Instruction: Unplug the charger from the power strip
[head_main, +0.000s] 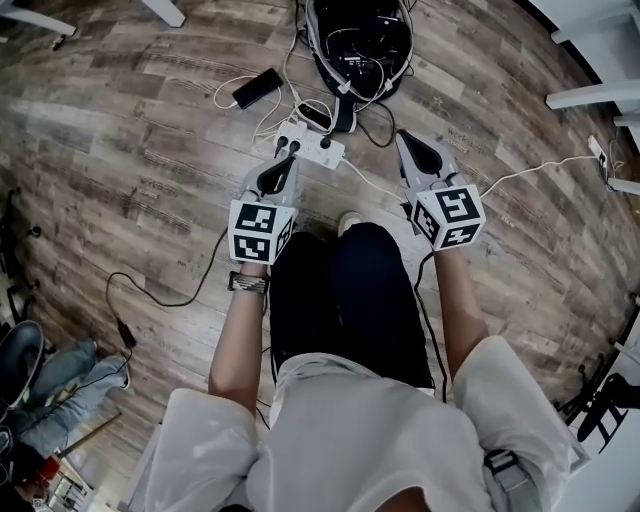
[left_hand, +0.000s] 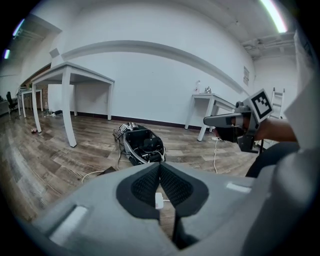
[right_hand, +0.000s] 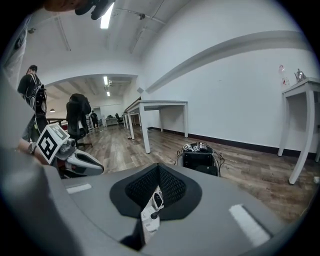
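A white power strip (head_main: 312, 149) lies on the wood floor with three dark plugs (head_main: 295, 146) standing in it and white cables running off it. My left gripper (head_main: 284, 160) hangs just above the strip's near left end, jaws shut and empty; in the left gripper view (left_hand: 160, 165) a small white piece shows below the closed tips. My right gripper (head_main: 402, 135) is off to the strip's right, apart from it, jaws together with nothing held. Through the gap under its tips (right_hand: 159, 166), the strip (right_hand: 149, 216) and one dark plug show.
A black open bag (head_main: 360, 40) full of cables sits beyond the strip. A dark phone (head_main: 257, 88) lies at its far left. A white cable (head_main: 530, 168) runs right. White table legs (head_main: 590, 95) stand at right. Another person's legs (head_main: 55, 385) are at lower left.
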